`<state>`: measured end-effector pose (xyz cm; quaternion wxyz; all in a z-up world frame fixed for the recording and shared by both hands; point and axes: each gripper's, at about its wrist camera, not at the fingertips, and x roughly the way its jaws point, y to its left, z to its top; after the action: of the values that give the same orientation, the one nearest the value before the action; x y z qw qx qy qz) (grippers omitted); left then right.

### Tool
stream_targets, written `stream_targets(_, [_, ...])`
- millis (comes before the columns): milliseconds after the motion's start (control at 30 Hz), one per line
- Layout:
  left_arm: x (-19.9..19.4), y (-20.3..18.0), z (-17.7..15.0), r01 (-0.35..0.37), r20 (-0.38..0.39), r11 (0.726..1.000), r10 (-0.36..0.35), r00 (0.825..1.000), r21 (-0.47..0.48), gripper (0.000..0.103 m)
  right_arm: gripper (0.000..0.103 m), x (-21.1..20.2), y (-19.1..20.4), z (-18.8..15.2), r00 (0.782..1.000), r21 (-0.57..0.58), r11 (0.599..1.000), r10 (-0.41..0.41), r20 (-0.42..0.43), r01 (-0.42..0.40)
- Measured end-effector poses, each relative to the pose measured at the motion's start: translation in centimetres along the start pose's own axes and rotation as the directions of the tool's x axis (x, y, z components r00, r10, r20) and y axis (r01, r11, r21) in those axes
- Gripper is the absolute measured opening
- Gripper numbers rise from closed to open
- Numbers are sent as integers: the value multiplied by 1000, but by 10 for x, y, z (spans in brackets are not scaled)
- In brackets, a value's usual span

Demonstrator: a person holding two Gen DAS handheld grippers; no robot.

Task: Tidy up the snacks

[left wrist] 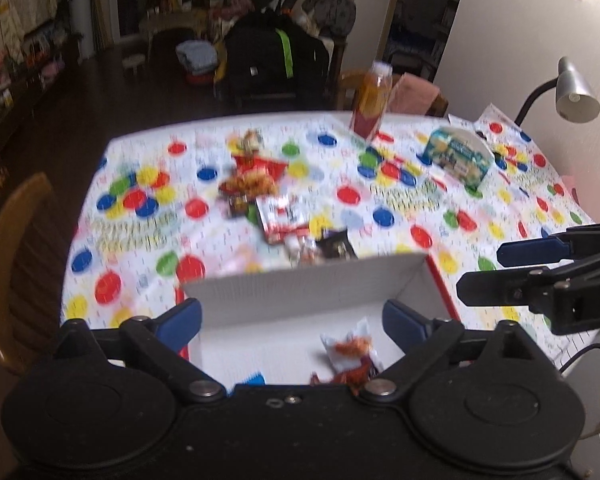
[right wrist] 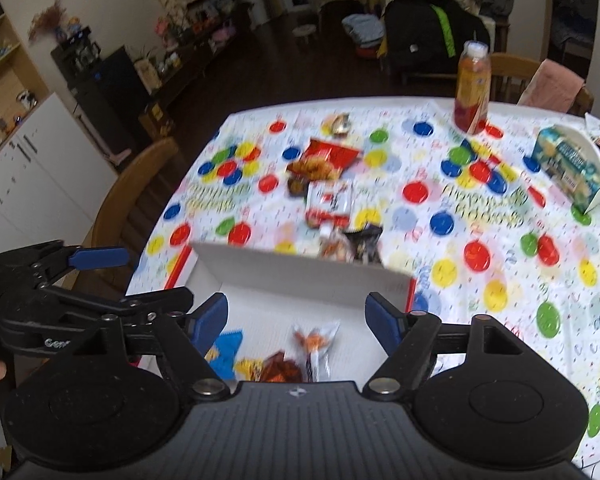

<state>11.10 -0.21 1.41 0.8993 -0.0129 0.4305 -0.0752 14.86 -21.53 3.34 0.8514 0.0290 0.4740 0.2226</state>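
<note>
A white cardboard box [left wrist: 308, 284] [right wrist: 300, 276] with red outer edges stands at the near side of the table. Inside lie an orange-and-white snack packet [left wrist: 352, 354] [right wrist: 316, 340], a blue packet [right wrist: 226, 350] and small brown and yellow packets [right wrist: 276, 368]. My left gripper [left wrist: 292, 322] [right wrist: 140, 278] hangs open over the box, holding nothing. The right gripper [right wrist: 296, 322] [left wrist: 500, 272] is likewise open and empty above the box. Beyond the box, loose snacks lie in a row: red packets [left wrist: 260, 168] [right wrist: 328, 204] and a dark packet [left wrist: 336, 244] [right wrist: 360, 242].
A polka-dot cloth [left wrist: 380, 196] covers the table. An orange drink bottle [left wrist: 370, 104] [right wrist: 473, 88] stands at the far edge, and a blue-green carton [left wrist: 456, 156] [right wrist: 572, 168] lies far right. A desk lamp [left wrist: 576, 92] leans in at right. A wooden chair [left wrist: 16, 264] [right wrist: 136, 200] sits left.
</note>
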Motion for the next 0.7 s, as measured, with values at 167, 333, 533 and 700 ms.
stream_targets(167, [5,-1,22,-11,27,1000,11,1000,-3,102,77,6,-13,21,1000,10,1000,-12,21,12])
stream_targets(333, [30,3,48,-28,21,998,29,999,-47,102,77,28,-35,42,1000,21,999,-27,-1,27])
stream_targets(533, [76,9,80,-44,-24,992,41,999,-115,102,77,65,-60,62,998,29,999,-26,-66,28])
stream_targets(700, [118,10,99,-68,-77,987,58,995,-143,102,77,96,-74,74,991,9,1000,0,-132,2])
